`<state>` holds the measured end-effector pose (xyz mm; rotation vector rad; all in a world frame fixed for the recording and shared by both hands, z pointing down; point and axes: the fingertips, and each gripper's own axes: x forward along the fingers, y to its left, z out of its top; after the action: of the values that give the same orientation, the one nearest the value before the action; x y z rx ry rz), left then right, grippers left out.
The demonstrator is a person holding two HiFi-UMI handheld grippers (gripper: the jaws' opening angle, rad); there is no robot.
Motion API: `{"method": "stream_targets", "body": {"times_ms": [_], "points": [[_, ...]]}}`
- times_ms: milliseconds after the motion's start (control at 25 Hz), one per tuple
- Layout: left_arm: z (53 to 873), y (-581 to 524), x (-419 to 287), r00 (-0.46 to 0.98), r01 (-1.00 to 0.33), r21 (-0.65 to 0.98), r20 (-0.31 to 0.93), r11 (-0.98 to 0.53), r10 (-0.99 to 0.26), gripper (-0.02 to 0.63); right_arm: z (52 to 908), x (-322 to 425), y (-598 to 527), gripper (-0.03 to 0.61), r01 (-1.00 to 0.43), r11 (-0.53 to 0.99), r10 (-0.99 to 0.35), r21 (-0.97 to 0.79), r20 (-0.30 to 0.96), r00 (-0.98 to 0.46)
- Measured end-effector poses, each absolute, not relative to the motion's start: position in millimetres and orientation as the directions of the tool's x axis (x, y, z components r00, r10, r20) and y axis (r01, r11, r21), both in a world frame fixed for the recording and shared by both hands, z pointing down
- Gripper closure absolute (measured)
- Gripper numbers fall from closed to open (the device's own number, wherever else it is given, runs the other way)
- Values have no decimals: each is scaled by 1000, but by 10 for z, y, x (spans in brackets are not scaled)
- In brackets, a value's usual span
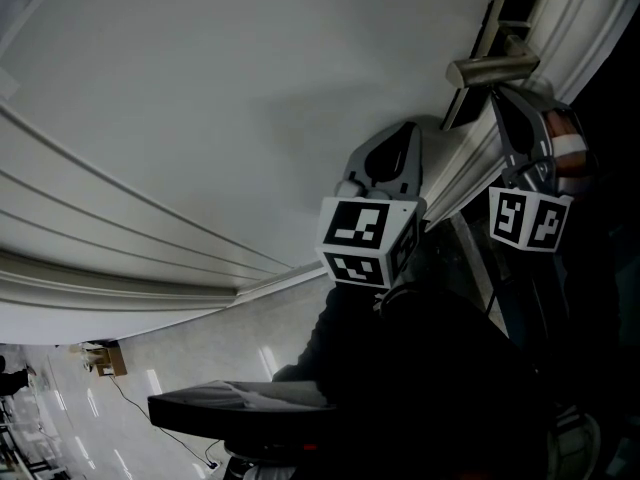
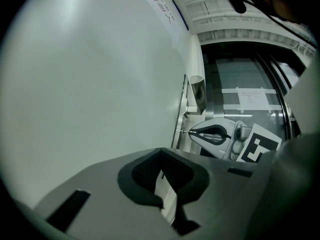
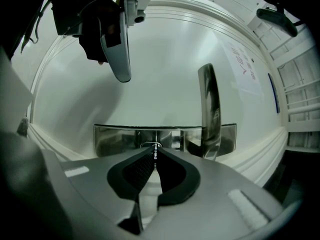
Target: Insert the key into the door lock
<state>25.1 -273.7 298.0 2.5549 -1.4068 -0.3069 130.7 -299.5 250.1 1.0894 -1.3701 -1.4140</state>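
My right gripper (image 3: 155, 153) is shut on a thin metal key (image 3: 155, 150). The key's tip sits at the round lock cylinder (image 3: 151, 145) in the shiny lock plate (image 3: 115, 139) of the white door (image 1: 250, 98). How deep the key is in, I cannot tell. The lever handle (image 3: 210, 109) stands just right of the lock. In the left gripper view the right gripper (image 2: 192, 132) points its key at the plate's edge (image 2: 180, 126), below the handle (image 2: 198, 91). My left gripper (image 2: 160, 151) is shut with nothing in it and hovers close to the door, left of the lock.
The door frame moulding (image 1: 470, 168) runs beside the handle (image 1: 490, 68). A dark glass panel with a paper sheet (image 2: 252, 98) lies beyond the door edge. A paper notice (image 3: 245, 66) hangs on the door. The tiled floor (image 1: 200, 358) shows below.
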Motion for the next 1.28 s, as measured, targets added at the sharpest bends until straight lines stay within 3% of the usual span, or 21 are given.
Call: {"method": "stream_targets", "body": {"times_ms": [480, 840, 1280], "points": [[3003, -2761, 277, 534, -794, 298, -77, -530, -842, 612, 2529, 1306, -3074, 566, 31, -29, -972, 999, -21, -233], [3035, -2756, 334, 540, -793, 296, -63, -532, -839, 612, 2516, 1316, -3098, 560, -7, -73, -970, 997, -73, -232], [3116, -2812, 364, 539, -793, 318, -31, -520, -842, 612, 2536, 1343, -3143, 557, -52, -30, -968, 998, -42, -247]]}}
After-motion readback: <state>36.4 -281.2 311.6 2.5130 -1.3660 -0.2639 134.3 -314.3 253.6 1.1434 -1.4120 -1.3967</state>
